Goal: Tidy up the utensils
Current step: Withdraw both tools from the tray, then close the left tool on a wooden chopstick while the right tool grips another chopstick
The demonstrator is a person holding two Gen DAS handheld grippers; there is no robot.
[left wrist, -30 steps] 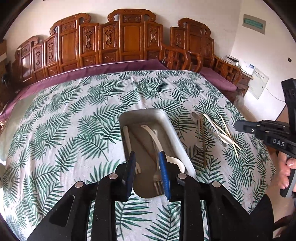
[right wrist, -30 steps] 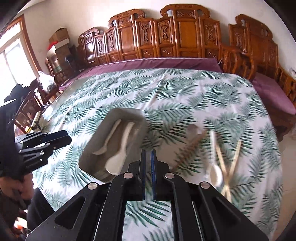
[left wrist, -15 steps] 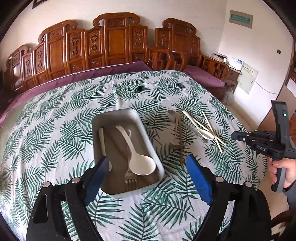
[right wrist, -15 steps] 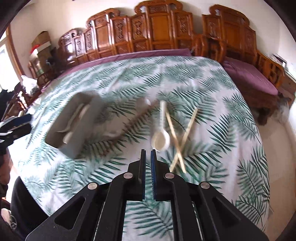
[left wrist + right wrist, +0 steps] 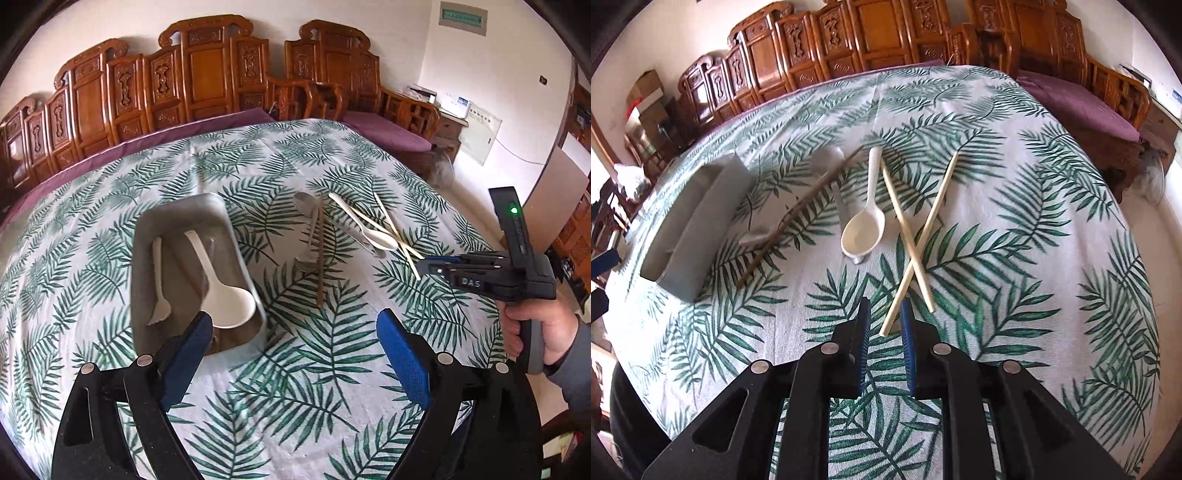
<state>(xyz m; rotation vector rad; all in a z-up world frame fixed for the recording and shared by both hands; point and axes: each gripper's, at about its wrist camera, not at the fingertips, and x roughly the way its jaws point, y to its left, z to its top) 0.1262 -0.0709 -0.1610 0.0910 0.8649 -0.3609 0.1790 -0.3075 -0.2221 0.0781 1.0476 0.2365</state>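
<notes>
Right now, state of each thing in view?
left claw: open, empty, just opened wide
right claw: opening slightly, straddles a chopstick end, no grip
tray: holds big white spoon and small fork
chopsticks: crossed on cloth
small white spoon: on cloth

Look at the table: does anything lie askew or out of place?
Yes. Two pale chopsticks lie crossed in an X on the cloth, beside a white spoon, instead of paired and parallel in the grey tray.

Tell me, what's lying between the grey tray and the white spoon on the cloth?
A grey spoon with a dark brown chopstick across it lies between the tray and white spoon, shown in both views.
</notes>
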